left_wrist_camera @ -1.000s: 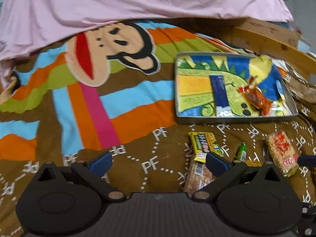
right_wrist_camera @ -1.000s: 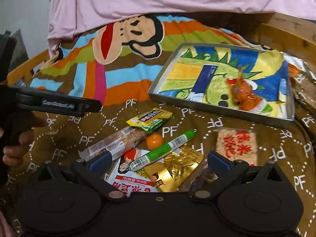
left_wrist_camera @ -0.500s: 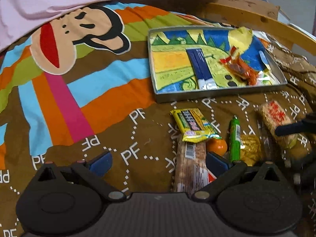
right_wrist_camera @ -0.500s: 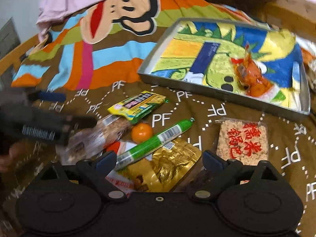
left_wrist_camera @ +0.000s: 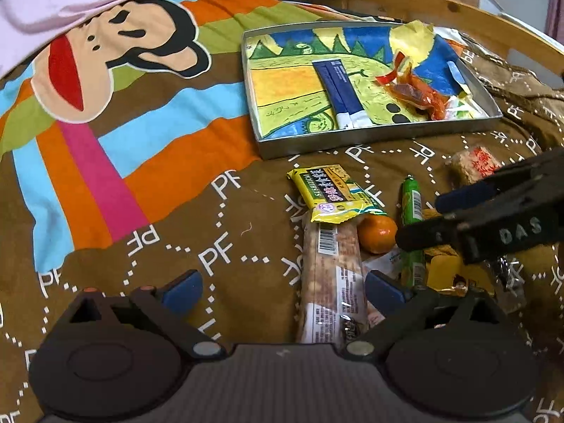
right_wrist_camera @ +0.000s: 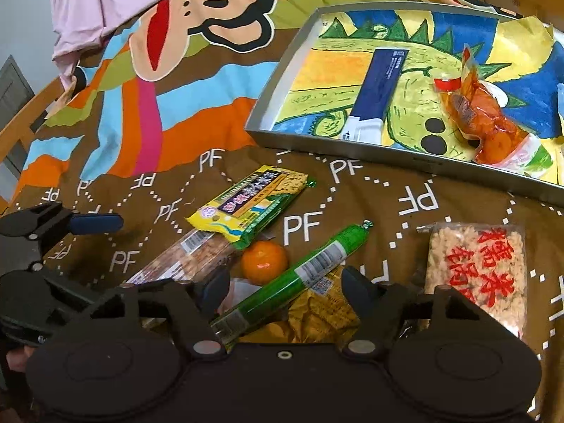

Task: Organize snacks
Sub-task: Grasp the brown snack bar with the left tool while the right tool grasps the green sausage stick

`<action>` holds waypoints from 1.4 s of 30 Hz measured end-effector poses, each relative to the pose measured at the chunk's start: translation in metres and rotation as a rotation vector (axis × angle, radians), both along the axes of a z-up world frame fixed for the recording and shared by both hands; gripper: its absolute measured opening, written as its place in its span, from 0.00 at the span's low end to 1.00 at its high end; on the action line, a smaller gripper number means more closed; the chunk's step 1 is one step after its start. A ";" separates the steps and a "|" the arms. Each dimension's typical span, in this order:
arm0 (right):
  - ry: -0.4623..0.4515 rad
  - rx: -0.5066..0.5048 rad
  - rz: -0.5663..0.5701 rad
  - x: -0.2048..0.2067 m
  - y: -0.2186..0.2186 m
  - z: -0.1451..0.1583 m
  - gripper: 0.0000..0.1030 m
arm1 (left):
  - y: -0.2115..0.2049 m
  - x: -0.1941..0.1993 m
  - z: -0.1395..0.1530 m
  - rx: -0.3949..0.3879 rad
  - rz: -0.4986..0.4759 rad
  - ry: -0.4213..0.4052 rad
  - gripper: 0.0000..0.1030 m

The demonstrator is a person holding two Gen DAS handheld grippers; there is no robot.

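Brown blanket (right_wrist_camera: 352,190), right gripper (right_wrist_camera: 282,289) closing around green sausage (right_wrist_camera: 299,278)

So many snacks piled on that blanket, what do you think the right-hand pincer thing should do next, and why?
Probably finish closing on the green sausage stick. The right gripper straddles it with jaws closing, pads not yet pressing, while the metal tray beyond already holds two snacks, so that stick looks next to go in.

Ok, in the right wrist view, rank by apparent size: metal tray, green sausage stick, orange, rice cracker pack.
1. metal tray, clearly largest.
2. rice cracker pack and green sausage stick: comparable; the stick lies nearer the camera, so unranked.
3. orange, smallest.
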State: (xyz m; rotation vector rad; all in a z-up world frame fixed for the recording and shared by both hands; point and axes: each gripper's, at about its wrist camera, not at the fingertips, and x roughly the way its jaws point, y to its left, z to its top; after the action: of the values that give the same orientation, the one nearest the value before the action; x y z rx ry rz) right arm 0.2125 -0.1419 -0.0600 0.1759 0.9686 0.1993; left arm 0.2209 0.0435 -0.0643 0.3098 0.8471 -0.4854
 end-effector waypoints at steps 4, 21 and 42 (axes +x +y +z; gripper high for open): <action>0.035 0.006 -0.024 0.009 -0.002 -0.009 0.63 | -0.002 0.000 -0.001 -0.006 -0.001 0.005 0.98; 0.058 -0.054 0.005 0.005 0.007 -0.009 0.44 | -0.009 -0.006 -0.006 0.013 -0.029 0.008 0.77; 0.118 0.135 -0.097 0.013 -0.004 -0.024 0.37 | -0.023 -0.008 -0.012 0.003 -0.020 0.061 0.43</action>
State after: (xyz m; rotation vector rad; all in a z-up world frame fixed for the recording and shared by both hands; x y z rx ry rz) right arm 0.2253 -0.1463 -0.0842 0.3614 1.0620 0.1672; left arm 0.2128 0.0201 -0.0761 0.3079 0.9052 -0.5142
